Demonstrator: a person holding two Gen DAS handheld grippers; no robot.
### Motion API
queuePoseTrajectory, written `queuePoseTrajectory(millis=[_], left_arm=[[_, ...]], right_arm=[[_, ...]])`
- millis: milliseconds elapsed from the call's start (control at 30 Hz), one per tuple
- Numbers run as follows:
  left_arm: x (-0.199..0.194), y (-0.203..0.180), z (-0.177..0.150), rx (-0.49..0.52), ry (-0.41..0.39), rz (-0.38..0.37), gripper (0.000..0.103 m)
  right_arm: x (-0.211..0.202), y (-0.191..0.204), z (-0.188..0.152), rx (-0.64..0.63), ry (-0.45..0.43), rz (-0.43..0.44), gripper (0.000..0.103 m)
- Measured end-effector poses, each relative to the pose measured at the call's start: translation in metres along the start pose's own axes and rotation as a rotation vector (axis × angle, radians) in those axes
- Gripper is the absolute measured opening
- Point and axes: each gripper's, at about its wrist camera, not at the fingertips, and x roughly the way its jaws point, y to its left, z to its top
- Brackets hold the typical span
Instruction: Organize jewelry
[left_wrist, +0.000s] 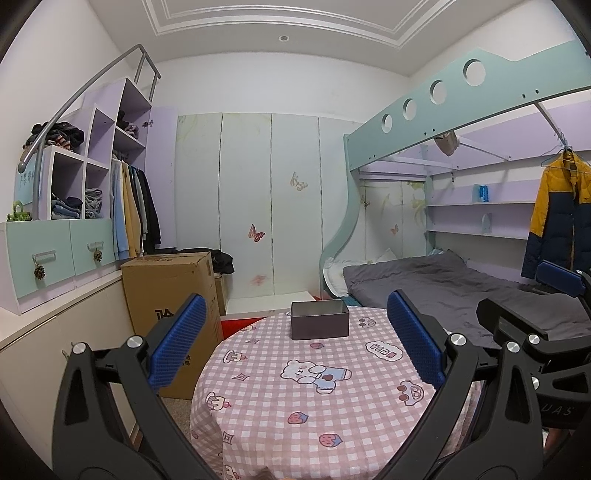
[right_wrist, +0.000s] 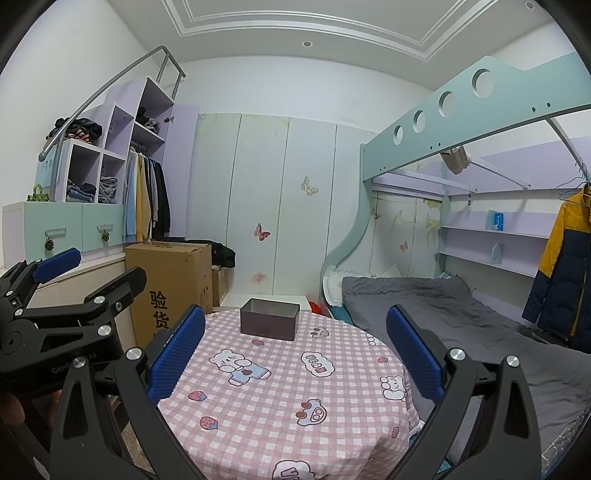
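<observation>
A dark grey open rectangular box (left_wrist: 319, 319) stands at the far side of a round table with a pink checked cloth (left_wrist: 295, 413); it also shows in the right wrist view (right_wrist: 269, 319). No jewelry is visible on the cloth. My left gripper (left_wrist: 295, 350) is open and empty, held above the near part of the table. My right gripper (right_wrist: 295, 354) is open and empty, at about the same height. Each gripper shows in the other's view: the right one (left_wrist: 546, 302) at the right edge, the left one (right_wrist: 70, 280) at the left edge.
A cardboard box (left_wrist: 171, 295) stands on the floor left of the table. A bed with grey bedding (left_wrist: 461, 288) lies to the right under a loft frame. A white counter with drawers (left_wrist: 55, 258) runs along the left wall. Wardrobe doors (left_wrist: 258, 206) stand behind.
</observation>
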Motion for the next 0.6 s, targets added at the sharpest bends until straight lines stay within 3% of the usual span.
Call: queuePoseTrajectory(millis=[600], left_arm=[[0.057, -0.002, -0.022, 0.002, 0.115, 0.005, 0.096]], right_arm=[[0.055, 0.001, -0.019, 0.019, 0.111, -0.001, 0.095]])
